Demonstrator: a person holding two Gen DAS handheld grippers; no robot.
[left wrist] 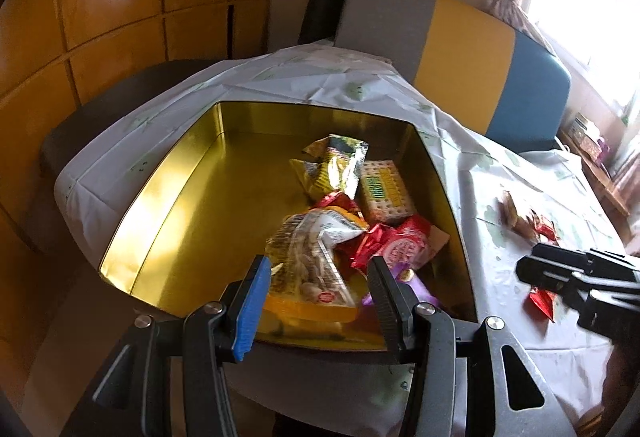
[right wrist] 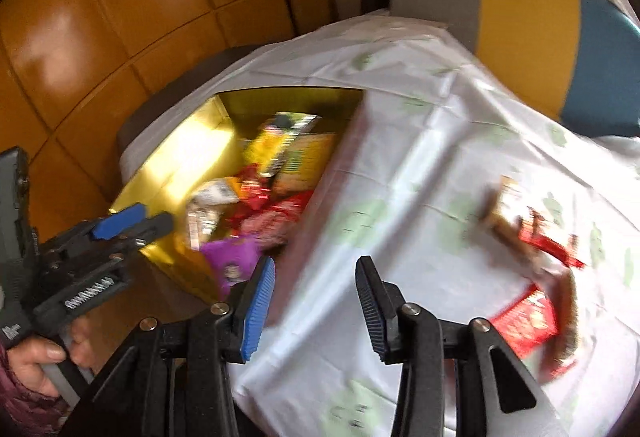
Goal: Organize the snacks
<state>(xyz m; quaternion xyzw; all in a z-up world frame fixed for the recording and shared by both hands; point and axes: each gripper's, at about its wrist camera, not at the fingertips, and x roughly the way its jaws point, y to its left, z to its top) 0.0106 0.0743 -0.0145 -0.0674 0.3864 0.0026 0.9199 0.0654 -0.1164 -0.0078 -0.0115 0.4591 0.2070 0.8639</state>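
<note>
The left gripper is held partly spread over the gold tin, nothing pressed between its pads, the clear snack bag lying beneath. The right gripper, also empty and half spread, is aimed at the tablecloth; loose red packets wait at three o'clock, unobstructed.
</note>
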